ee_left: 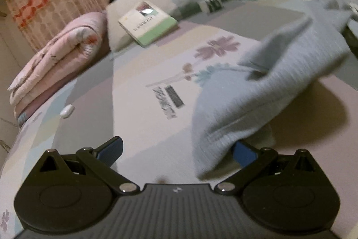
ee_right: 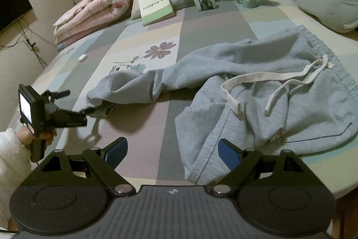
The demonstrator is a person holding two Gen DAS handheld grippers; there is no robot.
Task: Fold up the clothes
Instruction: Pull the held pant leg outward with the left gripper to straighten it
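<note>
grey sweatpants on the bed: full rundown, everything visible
The sweatpants are light grey-blue, soft fleece-like knit, with an elastic waistband and a white drawstring trailing loose across the front. They lie crumpled and unfolded on the patchwork bedsheet. One leg stretches toward the left gripper, whose open fingers meet its cuff; the right gripper is open beside the other leg.
</note>
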